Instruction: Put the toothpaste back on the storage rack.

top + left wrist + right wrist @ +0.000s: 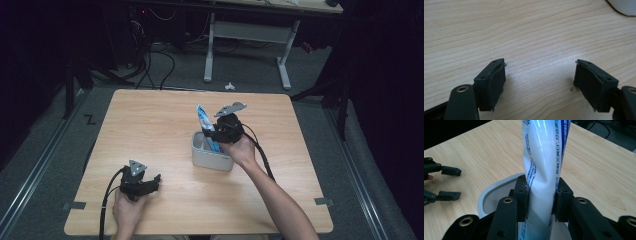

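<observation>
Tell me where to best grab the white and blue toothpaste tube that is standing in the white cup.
Grip the white and blue toothpaste tube across its flat middle, above the rim of the white cup, coming from above. It stands tilted with its upper half clear. The right gripper already clamps it there.

You saw printing on one thing alone: the white and blue tube (544,170). In the right gripper view, blue Chinese characters ran lengthwise along its right edge, large enough to pick out, among them 牙齿更白. A column of much smaller blue print ran down its left side, too fine to read. In the high view the tube (206,125) was too small for its lettering to be read.
</observation>
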